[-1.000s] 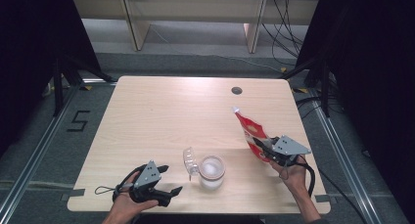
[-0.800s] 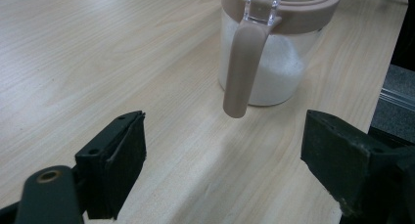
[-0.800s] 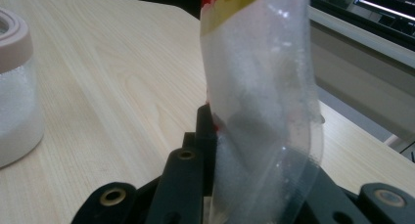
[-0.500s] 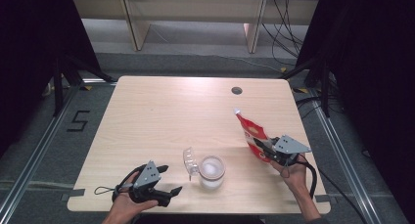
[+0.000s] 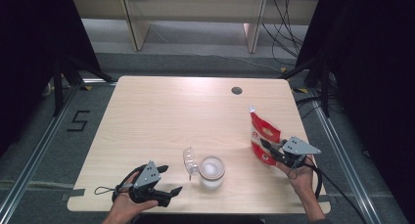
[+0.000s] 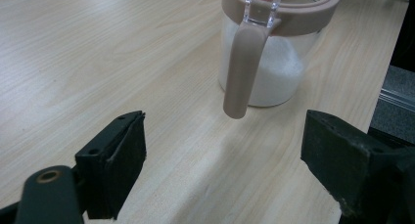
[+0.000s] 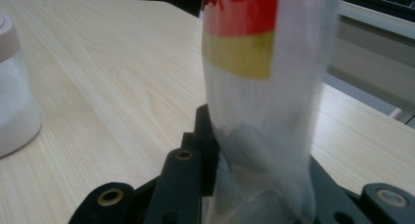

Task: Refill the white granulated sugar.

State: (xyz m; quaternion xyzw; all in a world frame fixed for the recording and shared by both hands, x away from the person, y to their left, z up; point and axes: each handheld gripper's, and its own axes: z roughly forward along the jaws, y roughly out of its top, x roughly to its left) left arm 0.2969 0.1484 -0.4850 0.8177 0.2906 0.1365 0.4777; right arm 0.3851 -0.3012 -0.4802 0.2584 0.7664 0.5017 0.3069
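Note:
A clear jar (image 5: 211,172) of white powder stands near the table's front edge, its transparent lid (image 5: 189,161) flipped open to the left. In the left gripper view the jar (image 6: 274,57) has a beige rim and a beige handle hanging down its side. My left gripper (image 5: 169,181) rests at the front left, open and empty, aimed at the jar; its jaws stand wide apart around bare wood (image 6: 222,170). At the right, my right gripper (image 5: 264,146) is shut on the lower part of a red and white pouch (image 5: 264,136), held upright. The pouch (image 7: 264,87) stands close up between the jaws.
The light wood table (image 5: 171,116) has a round cable hole (image 5: 237,90) at the back right. Dark curtains flank both sides, and a shelf frame with cables stands beyond the far edge. A floor marking "5" (image 5: 78,120) lies left of the table.
The pouch and right gripper have shifted very slightly; the pouch stands a little more upright. The left gripper and jar have not moved.

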